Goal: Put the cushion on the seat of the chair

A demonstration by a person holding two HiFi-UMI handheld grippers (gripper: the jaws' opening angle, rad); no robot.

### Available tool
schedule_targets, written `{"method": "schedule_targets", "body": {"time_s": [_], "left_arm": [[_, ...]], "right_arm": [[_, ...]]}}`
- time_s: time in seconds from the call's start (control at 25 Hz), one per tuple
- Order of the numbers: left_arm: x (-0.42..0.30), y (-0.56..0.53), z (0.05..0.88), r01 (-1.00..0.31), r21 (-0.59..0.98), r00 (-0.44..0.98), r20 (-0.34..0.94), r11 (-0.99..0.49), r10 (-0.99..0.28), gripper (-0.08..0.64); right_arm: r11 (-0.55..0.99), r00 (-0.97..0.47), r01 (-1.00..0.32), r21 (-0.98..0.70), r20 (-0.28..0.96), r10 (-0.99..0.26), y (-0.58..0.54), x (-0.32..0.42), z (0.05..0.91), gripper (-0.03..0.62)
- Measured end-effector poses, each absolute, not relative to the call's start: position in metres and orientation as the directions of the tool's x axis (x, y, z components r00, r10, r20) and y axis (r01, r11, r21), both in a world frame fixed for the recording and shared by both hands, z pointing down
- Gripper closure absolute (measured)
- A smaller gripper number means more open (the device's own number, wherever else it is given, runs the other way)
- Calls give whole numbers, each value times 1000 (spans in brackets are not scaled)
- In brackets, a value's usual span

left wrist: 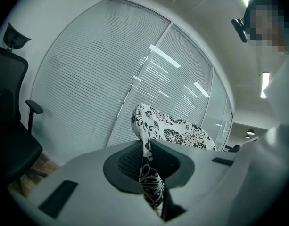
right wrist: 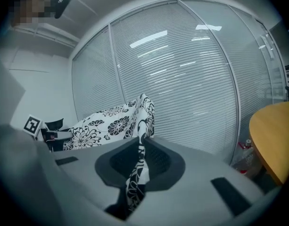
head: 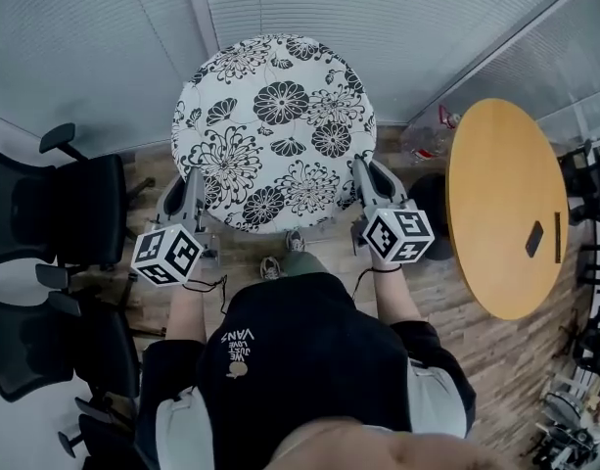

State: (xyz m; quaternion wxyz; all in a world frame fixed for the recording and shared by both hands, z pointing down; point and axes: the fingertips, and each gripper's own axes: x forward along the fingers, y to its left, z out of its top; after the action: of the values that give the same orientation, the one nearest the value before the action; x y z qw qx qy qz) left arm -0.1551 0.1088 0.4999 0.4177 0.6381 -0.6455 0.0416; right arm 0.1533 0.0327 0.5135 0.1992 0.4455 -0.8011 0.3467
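Your left gripper (head: pixel 195 186) is clamped on the near-left rim of the floral cushion (head: pixel 275 125). Your right gripper (head: pixel 363 172) is clamped on the near-right rim, with fabric pinched between both pairs of pads. The cushion hangs spread ahead of you, on no seat. A black office chair (head: pixel 69 209) stands to your left, apart from it. Recommended: hold both grips evenly, centre the cushion over the seat, lower it flat, and release together.

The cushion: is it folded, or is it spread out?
Spread out. The head view shows the whole round face of the cushion; the left gripper and the right gripper hold opposite edges in shut jaws.
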Motion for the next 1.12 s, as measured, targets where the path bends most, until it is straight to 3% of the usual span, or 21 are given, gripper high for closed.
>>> {"method": "schedule_targets", "body": {"time_s": [1.12], "left_arm": [[-148,112,500,-852,465,114,610,238,-784,517]], "right_arm": [[400,-560,-828,-394,636,-532,22,151,517,557]]}}
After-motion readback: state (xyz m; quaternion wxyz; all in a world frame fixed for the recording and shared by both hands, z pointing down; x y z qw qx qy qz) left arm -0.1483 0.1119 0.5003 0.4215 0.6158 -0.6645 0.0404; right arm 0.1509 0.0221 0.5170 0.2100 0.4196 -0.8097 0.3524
